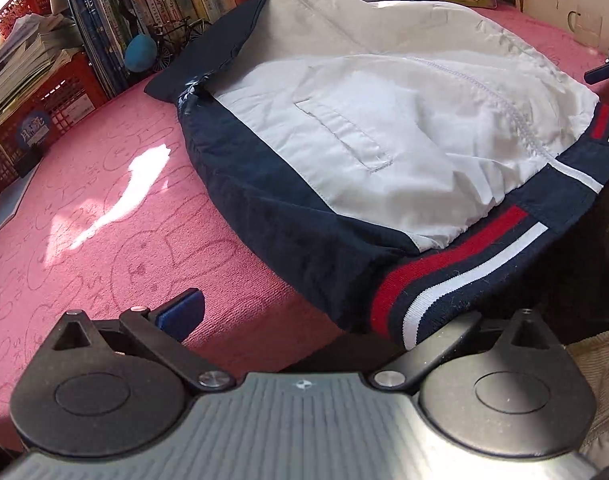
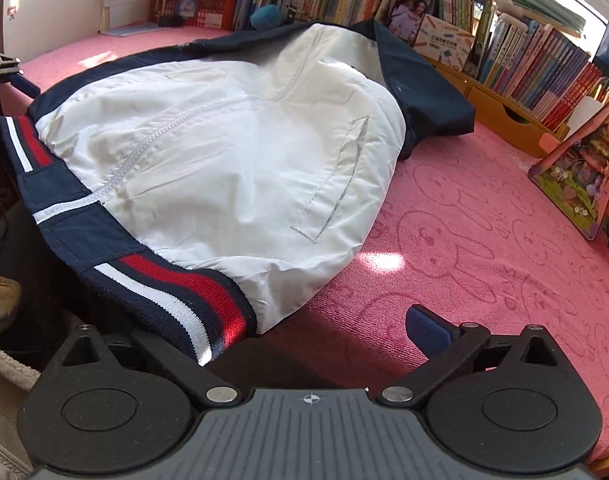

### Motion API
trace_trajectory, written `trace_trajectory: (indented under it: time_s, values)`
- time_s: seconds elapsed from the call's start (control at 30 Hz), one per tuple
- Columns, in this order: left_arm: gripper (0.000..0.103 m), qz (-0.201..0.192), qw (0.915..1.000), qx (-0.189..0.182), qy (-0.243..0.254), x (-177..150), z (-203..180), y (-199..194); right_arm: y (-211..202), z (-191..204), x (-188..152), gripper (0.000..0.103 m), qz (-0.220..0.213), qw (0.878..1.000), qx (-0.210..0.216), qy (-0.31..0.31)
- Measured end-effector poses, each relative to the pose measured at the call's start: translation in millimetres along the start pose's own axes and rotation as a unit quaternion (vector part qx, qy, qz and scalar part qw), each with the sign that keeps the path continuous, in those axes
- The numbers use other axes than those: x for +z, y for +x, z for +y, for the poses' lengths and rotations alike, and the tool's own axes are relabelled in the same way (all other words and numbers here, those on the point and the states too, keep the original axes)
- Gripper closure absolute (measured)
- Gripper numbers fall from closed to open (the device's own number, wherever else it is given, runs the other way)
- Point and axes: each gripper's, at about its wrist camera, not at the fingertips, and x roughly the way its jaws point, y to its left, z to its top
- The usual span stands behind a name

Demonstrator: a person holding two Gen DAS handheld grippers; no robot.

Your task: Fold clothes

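- Spread on the pink cover [image 1: 104,208], at 12 o'clock from both tools: the jacket [image 1: 384,120], zip side up.
- Probably light, soft and slippery; better taken at the thicker striped hem [image 1: 444,276], near its corners.
- Left gripper [image 1: 304,320] and right gripper [image 2: 304,336]: both wide open, holding nothing, one finger of each partly hidden by the hem.
- Only in left view: one dark sleeve [image 1: 176,80] at 10 o'clock.
- Only in right view: other sleeve [image 2: 432,100] at 1 o'clock.
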Motion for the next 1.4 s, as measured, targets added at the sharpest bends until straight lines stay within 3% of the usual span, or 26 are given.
trace_trajectory:
  time_s: [0.17, 0.23, 0.33, 0.4, 0.47, 0.57, 0.67, 0.73, 0.8, 0.83, 0.87, 0.97, 1.03, 1.13, 1.2, 1.27, 1.4]
  values:
    - [0.0, 0.003, 0.9981, 0.009, 0.061, 4, -22, 2, 7, 19, 2, 0.0, 0.003, 0.997, -0.006, -0.072]
    - [0.0, -0.003, 0.9978, -0.033, 0.057, 3, -22, -4, -5, 18, 0, 0.0, -0.003, 0.996, -0.003, -0.09]
    - [0.0, -0.012, 0.9885, -0.151, 0.001, 6, -12, -10, -30, 0, 2, 0.0, -0.014, 0.996, 0.074, -0.056]
    - [0.0, -0.032, 0.9799, -0.194, -0.03, 10, -3, -15, -46, -16, 4, 0.0, -0.027, 0.991, 0.127, -0.029]
    - [0.0, -0.059, 0.9696, -0.229, -0.063, 17, 8, -21, -56, -26, 7, 0.0, -0.049, 0.987, 0.15, -0.01]
    - [0.0, -0.104, 0.9549, -0.258, -0.105, 33, 23, -26, -58, -31, 23, 0.0, -0.109, 0.985, 0.133, -0.003]
    - [0.0, -0.136, 0.9562, -0.225, -0.129, 63, 20, -16, -37, -36, 51, 0.0, -0.172, 0.978, 0.115, 0.023]
    - [0.0, -0.147, 0.964, -0.17, -0.142, 81, 13, -1, -10, -35, 70, 0.002, -0.184, 0.975, 0.116, 0.04]
    - [0.0, -0.139, 0.9713, -0.117, -0.153, 94, 5, 21, 20, -27, 87, 0.017, -0.175, 0.976, 0.122, 0.051]
    - [0.0, -0.132, 0.9735, -0.1, -0.158, 98, 1, 33, 34, -22, 94, 0.038, -0.163, 0.977, 0.126, 0.054]
    - [0.0, -0.121, 0.976, -0.085, -0.16, 99, -3, 44, 48, -16, 99, 0.051, -0.144, 0.98, 0.122, 0.057]
    - [0.0, -0.093, 0.9825, -0.044, -0.155, 91, -4, 66, 77, -12, 93, 0.053, -0.09, 0.991, 0.086, 0.052]
    - [0.0, -0.088, 0.9862, -0.016, -0.139, 77, -1, 74, 83, -23, 72, 0.052, -0.08, 0.992, 0.076, 0.061]
    - [0.0, -0.107, 0.9864, -0.005, -0.124, 64, 0, 69, 71, -44, 69, 0.053, -0.04, 0.992, 0.061, 0.1]
    - [0.0, -0.116, 0.9853, -0.004, -0.125, 61, -2, 68, 55, -56, 90, 0.041, -0.066, 0.99, 0.053, 0.113]
    - [0.0, -0.125, 0.9842, -0.002, -0.125, 61, -4, 69, 44, -64, 119, 0.008, -0.11, 0.988, 0.022, 0.102]
    - [0.0, -0.144, 0.9815, 0.0, -0.127, 59, -7, 71, 72, -67, 203, 0.005, -0.181, 0.978, -0.104, 0.018]
